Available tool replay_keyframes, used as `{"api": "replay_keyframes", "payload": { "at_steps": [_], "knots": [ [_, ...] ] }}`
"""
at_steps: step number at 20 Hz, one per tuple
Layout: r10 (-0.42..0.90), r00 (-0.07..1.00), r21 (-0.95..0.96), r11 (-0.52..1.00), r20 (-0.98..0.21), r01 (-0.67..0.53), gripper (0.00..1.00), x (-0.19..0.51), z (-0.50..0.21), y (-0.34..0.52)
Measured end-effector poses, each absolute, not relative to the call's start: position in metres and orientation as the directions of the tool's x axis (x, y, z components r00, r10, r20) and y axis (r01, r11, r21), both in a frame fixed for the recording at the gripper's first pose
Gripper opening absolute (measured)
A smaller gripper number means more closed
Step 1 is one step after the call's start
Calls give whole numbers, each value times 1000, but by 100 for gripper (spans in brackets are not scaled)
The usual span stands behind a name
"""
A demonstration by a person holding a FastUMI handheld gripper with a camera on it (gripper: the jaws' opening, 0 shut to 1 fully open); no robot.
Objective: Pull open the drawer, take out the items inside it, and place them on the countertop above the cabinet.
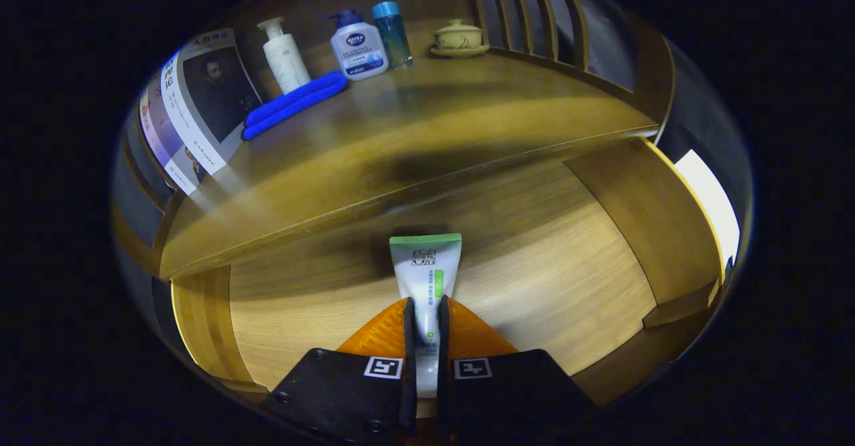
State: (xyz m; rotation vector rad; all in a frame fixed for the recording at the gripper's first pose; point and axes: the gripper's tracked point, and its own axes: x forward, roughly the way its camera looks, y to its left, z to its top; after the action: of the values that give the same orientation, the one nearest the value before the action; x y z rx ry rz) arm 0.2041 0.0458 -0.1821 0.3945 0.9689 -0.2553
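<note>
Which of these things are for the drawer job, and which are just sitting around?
For the job:
- tube, clamped in the gripper
- open drawer beneath it
- countertop above the drawer

Just sitting on the countertop:
- white pump bottle
- blue-capped pump bottle
- teal bottle
- folded blue cloth
- lidded cup on its saucer
- book
</note>
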Motion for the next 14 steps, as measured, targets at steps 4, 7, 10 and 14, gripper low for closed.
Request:
{"api": "replay_keyframes", "payload": {
  "at_steps": [4,7,10,14],
  "knots": [
    [-59,575,233,877,-816,421,14,193,-160,37],
    [-77,595,238,870,-800,433,14,185,-148,31],
    [-100,594,229,862,-798,452,14,172,-141,24],
    [-107,609,239,856,-786,458,14,163,-132,24]
  ]
}}
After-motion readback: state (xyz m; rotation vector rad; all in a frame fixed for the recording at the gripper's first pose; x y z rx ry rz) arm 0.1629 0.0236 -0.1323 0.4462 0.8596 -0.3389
